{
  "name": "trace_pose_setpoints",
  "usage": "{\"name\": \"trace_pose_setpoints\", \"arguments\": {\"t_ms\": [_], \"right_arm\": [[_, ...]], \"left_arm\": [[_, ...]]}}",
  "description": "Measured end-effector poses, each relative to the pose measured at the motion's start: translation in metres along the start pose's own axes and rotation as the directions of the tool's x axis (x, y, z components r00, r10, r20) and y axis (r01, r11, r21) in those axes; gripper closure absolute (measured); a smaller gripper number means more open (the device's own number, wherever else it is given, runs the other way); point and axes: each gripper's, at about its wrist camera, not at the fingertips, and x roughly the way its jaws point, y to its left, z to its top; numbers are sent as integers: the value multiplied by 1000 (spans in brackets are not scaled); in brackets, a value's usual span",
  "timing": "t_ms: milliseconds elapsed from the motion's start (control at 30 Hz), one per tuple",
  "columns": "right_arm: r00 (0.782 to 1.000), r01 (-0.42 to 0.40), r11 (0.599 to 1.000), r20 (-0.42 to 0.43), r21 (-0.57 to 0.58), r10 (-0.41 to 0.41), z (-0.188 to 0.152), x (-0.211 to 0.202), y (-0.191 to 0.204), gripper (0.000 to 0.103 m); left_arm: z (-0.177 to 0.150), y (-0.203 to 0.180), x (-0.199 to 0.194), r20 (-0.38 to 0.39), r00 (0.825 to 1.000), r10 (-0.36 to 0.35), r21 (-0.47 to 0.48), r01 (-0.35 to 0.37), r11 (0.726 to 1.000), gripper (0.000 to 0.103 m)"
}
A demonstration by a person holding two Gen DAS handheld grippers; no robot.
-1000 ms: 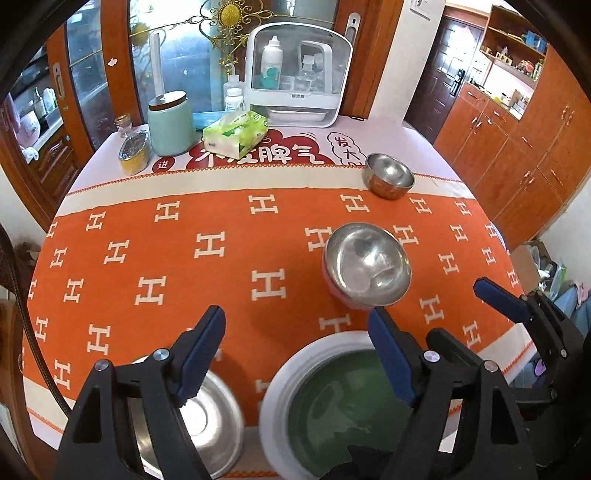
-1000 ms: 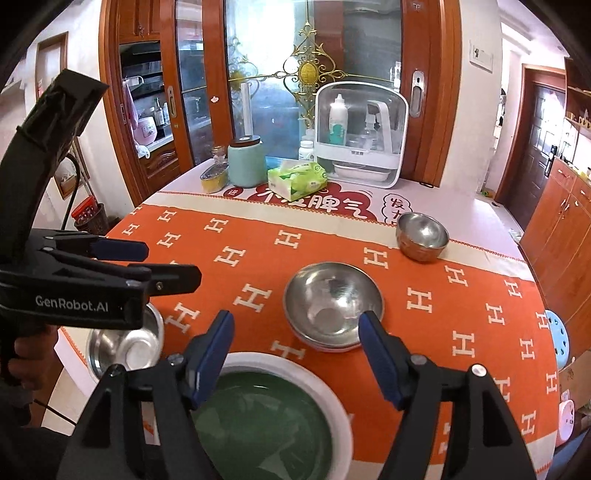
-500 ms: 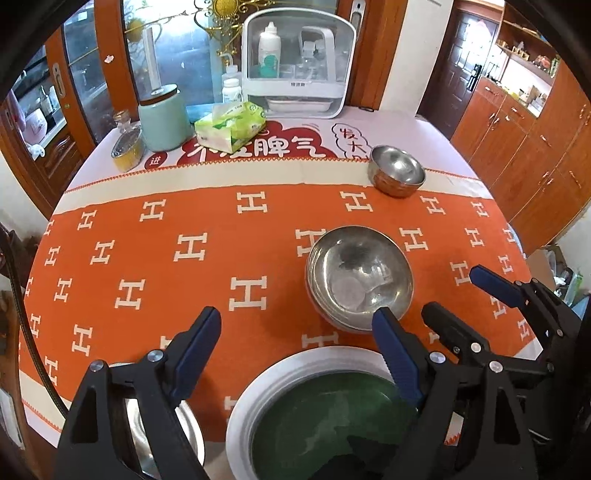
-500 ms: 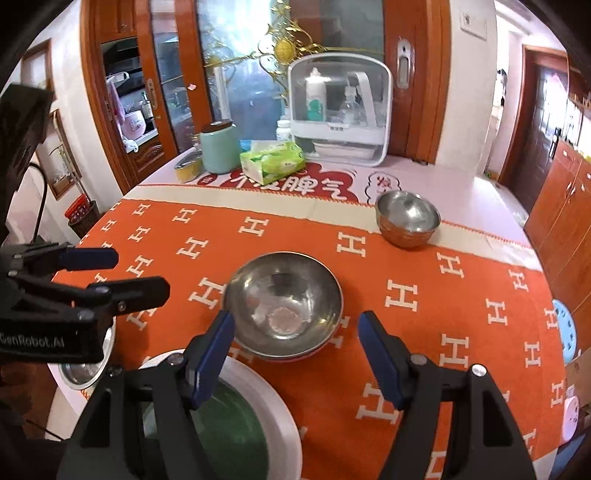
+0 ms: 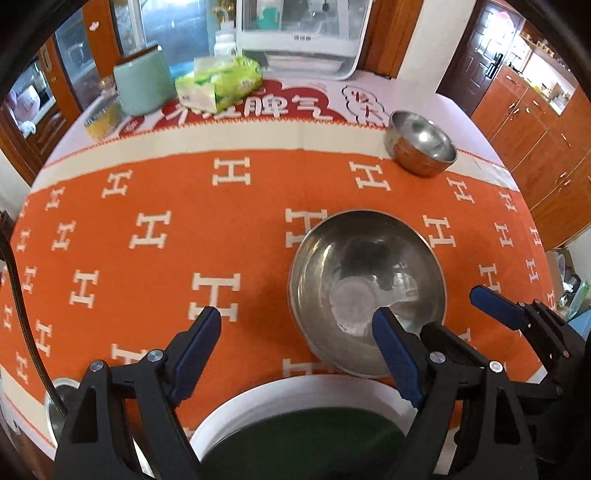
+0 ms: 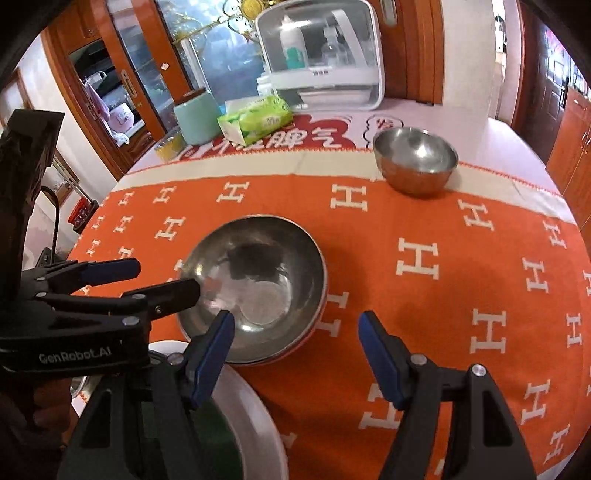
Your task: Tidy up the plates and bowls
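Note:
A large steel bowl [image 5: 365, 288] sits mid-table on the orange cloth; it also shows in the right wrist view [image 6: 255, 284]. A white plate with a green centre [image 5: 295, 428] lies at the near edge, also in the right wrist view [image 6: 243, 428]. A small steel bowl [image 5: 421, 147] stands at the far right, also in the right wrist view [image 6: 415, 160]. My left gripper [image 5: 295, 350] is open and empty above the plate. My right gripper [image 6: 295, 350] is open and empty by the large bowl's near right rim.
Another steel bowl [image 5: 59, 402] peeks out at the near left edge. At the back stand a mint canister [image 5: 142, 85], a tissue pack [image 5: 218, 83], a yellow jar [image 5: 101, 120] and a white dispenser box [image 5: 299, 33]. Wooden cabinets [image 5: 535, 122] stand on the right.
Both grippers have moved forward over the table toward the large bowl, which now looks bigger and nearer. The near-left steel bowl has slid almost out of the left view. Both stay open.

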Motion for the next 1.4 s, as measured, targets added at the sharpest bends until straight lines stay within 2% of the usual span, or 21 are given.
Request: {"name": "trace_pose_setpoints", "arguments": {"t_ms": [100, 167, 267, 333, 467, 633, 767, 867, 1000, 1400], "right_arm": [[999, -17, 1000, -29, 16, 18, 1, 10, -6, 36], [999, -31, 999, -44, 20, 32, 1, 15, -10, 45], [997, -34, 999, -64, 16, 35, 3, 23, -12, 53], [997, -37, 999, -71, 13, 38, 4, 27, -14, 59], [996, -53, 999, -77, 10, 54, 6, 33, -17, 64], [995, -66, 998, -78, -3, 65, 8, 36, -17, 72], [994, -73, 997, -81, -7, 72, 7, 37, -17, 80], [994, -73, 997, -80, -5, 72, 7, 37, -18, 82], [994, -73, 997, -78, -11, 72, 7, 36, -17, 83], [997, -60, 998, -60, -32, 58, 6, 24, -14, 87]], "left_arm": [[3, 0, 14, -24, 1000, 3, -11, -4, 1000, 20], [5, 0, 22, -36, 999, 7, -21, -8, 1000, 20], [6, 4, 29, -51, 999, -6, -49, 3, 999, 24], [7, 7, 35, -68, 997, -27, -82, 21, 996, 30], [7, 11, 42, -87, 996, -31, -104, 22, 994, 41], [8, 12, 48, -96, 994, -57, -122, 45, 992, 63], [8, 11, 51, -100, 993, -65, -126, 52, 991, 76], [8, 11, 52, -98, 993, -71, -133, 57, 989, 77], [7, 10, 53, -101, 991, -86, -135, 72, 988, 86], [1, 7, 48, -107, 990, -96, -144, 80, 986, 87]]}}
